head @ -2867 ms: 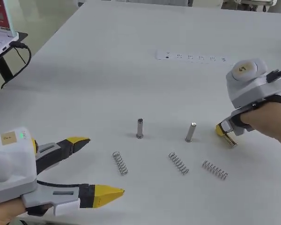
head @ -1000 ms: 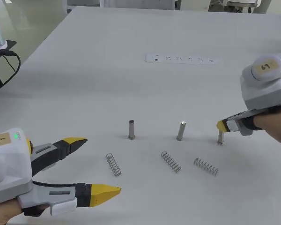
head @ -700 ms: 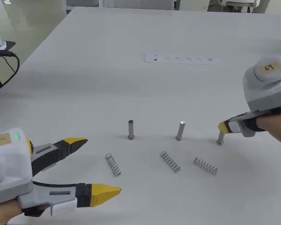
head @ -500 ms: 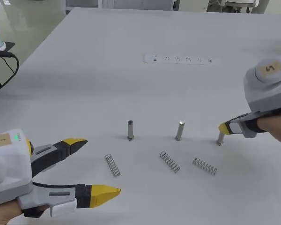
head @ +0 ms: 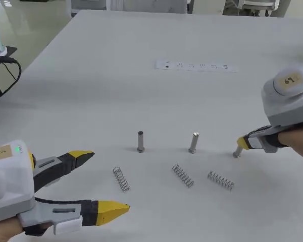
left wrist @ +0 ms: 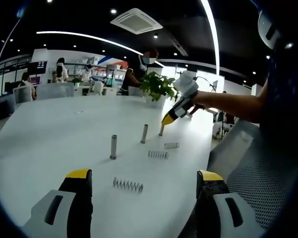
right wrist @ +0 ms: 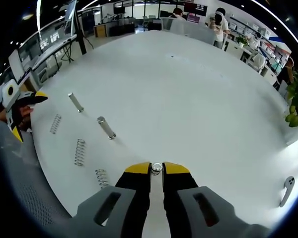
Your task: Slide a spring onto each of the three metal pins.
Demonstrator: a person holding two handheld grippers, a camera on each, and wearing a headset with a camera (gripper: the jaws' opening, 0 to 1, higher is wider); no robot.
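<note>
Three short metal pins stand in a row on the white table: the left pin (head: pixel 140 141), the middle pin (head: pixel 193 142) and the right pin (head: pixel 237 152). My right gripper (head: pixel 244 144) is shut on the right pin (right wrist: pixel 156 168), whose top shows between the yellow tips (right wrist: pixel 156 171). Three springs lie in front of the row: the left spring (head: pixel 120 178), the middle spring (head: pixel 183 175) and the right spring (head: pixel 220 180). My left gripper (head: pixel 100 181) hovers open and holds nothing, at the near left, short of the left spring (left wrist: pixel 127 185).
A white power strip (head: pixel 196 66) lies further back on the table. A black cable (head: pixel 12 63) hangs off the far-left table edge. A chair back (left wrist: pixel 248 163) stands beside the table. People and a plant (left wrist: pixel 158 85) are far off.
2.9 s ago the right gripper held the third pin tilted near the table. That pin now stands upright at the right end of the row, still gripped. The left gripper has barely moved.
</note>
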